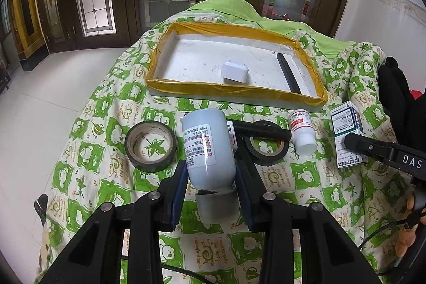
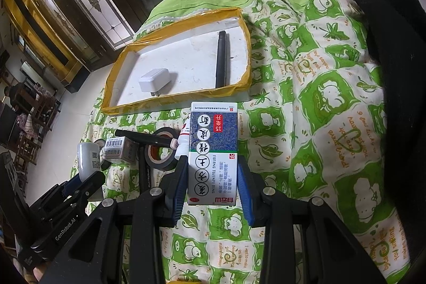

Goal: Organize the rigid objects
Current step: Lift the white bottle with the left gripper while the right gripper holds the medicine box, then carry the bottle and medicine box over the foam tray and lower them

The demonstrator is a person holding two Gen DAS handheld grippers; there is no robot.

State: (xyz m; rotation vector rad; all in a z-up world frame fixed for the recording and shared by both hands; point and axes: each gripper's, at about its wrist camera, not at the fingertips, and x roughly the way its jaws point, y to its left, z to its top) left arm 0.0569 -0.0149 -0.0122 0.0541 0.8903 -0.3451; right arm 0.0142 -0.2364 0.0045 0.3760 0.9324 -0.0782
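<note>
My left hand-held gripper [image 1: 210, 193] clamps a grey bottle [image 1: 206, 148], low centre of frame. My right hand-held gripper [image 2: 213, 193] grips a medicine box [image 2: 213, 151] printed "FUFANG TUJINPI DING". The yellow-taped tray [image 1: 293, 95] lies beyond, upper centre.

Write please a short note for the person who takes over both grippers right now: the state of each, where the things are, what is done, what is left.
Left gripper: jaws shut on the grey bottle, held above the cloth.
Right gripper: jaws shut on the medicine box, also in front of the tray.
Done: white charger and black pen lie in the tray.
Left: put the bottle and box in the tray, then those on the cloth: two tape rolls, small white bottle, black marker, small barcode box.
</note>
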